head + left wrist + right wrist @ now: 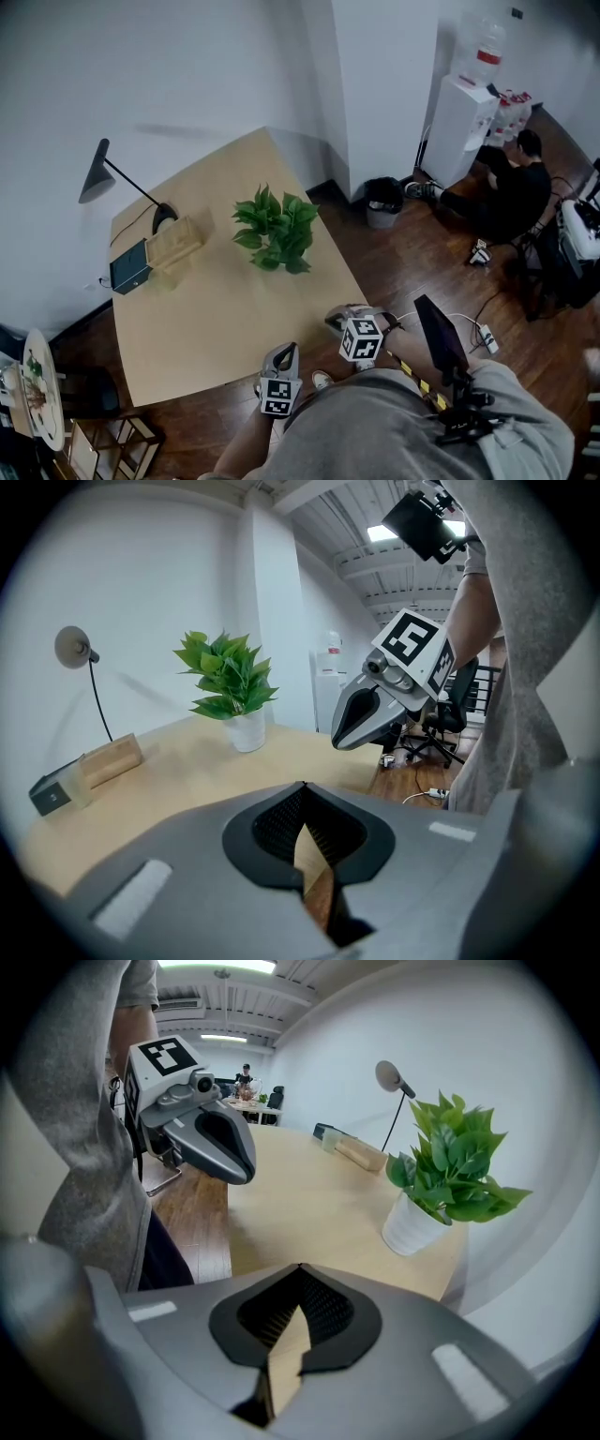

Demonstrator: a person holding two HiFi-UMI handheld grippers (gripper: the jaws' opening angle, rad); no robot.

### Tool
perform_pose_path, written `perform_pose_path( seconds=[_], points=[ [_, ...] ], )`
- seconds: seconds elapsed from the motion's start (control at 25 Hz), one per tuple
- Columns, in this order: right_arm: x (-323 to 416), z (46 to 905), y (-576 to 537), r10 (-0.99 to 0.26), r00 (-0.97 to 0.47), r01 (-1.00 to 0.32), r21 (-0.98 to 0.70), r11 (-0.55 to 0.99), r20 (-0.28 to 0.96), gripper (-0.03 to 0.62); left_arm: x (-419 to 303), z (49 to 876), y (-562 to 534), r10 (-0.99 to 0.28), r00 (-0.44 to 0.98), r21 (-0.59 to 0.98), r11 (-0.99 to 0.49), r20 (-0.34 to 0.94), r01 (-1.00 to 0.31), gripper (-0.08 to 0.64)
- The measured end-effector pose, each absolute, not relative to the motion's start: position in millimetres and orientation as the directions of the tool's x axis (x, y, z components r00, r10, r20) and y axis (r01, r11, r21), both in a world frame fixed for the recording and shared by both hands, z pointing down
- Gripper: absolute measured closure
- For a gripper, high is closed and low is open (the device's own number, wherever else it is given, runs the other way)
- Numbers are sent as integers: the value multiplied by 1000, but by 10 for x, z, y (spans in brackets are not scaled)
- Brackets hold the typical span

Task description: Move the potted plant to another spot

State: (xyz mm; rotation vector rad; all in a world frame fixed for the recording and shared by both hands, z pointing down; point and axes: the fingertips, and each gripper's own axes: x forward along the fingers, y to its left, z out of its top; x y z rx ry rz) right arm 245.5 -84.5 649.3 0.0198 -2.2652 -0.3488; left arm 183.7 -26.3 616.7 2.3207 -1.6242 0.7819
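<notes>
The leafy green potted plant [275,230] stands upright in its white pot on the table.

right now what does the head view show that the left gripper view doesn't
Only the head view: a person sitting near the far wall, a black bin, and the left tool seen from outside. Only the left gripper view: the ceiling lights and the white pot under the plant, which leaves cover from above. Both: the plant, table, lamp, wooden box and right tool; both tools are shut and empty.
</notes>
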Motion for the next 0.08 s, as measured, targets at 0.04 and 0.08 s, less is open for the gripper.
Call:
perform_pose_path(
  seconds=[0.04, 0.08],
  points=[
    [2453, 6493, -854, -127, -660, 102, 256, 961, 741, 588, 1836, 6166, -264, -811, 255, -133, -374, 527, -918, 560],
    [2451, 6493, -862, -126, -659, 104, 256, 961, 741, 588, 1834, 6165, -265, -811, 254, -133, -374, 527, -918, 560]
  ],
)
